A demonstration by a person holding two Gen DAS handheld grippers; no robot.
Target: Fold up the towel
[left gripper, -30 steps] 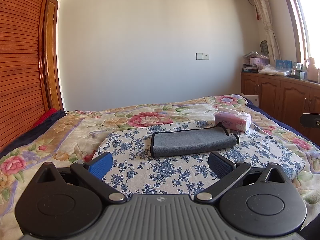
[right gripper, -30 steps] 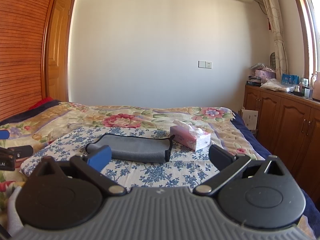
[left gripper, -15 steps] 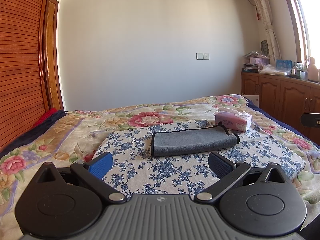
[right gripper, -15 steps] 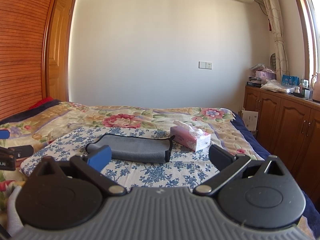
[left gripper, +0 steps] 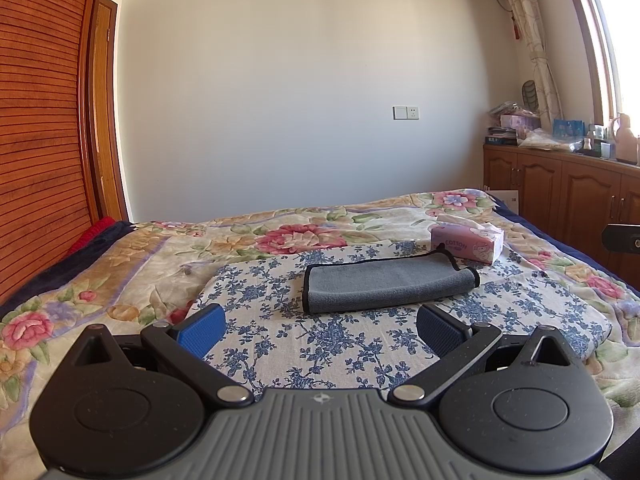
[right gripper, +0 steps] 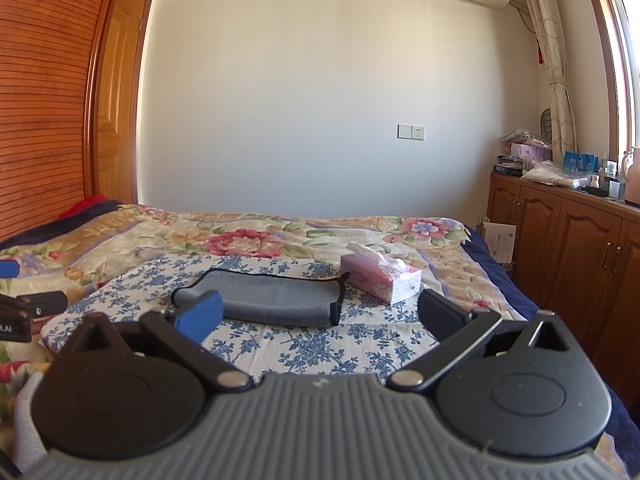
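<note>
The towel (left gripper: 386,285) lies folded into a long grey strip with a black hem, flat on the blue-flowered cloth (left gripper: 320,340) that covers the near part of the bed (left gripper: 120,280). From my left gripper (left gripper: 320,330) I see it straight ahead at 12 o'clock, just past the fingertips and not touching them. One short end, toward 1 o'clock, is rolled over, and a black loop sticks up from it. From my right gripper (right gripper: 318,312) the same towel (right gripper: 276,300) sits at about 11 o'clock, and my blue left pad (right gripper: 200,316) overlaps its near corner in the view; I cannot tell whether they touch.

Both of my grippers have their jaws spread wide, with nothing between the pads. Each hangs low over the flowered cloth.

A pink tissue box (left gripper: 468,243) stands on the bed at 1 o'clock from the left gripper, just beyond the towel's rolled end, with a white tissue poking out of the top. From the right gripper it (right gripper: 380,280) is at 12 to 1 o'clock, near the towel's end.

At 9 o'clock in the right view I catch the edge of my left gripper (right gripper: 24,312), and at 3 o'clock in the left view a dark part of the right one (left gripper: 622,238).
</note>
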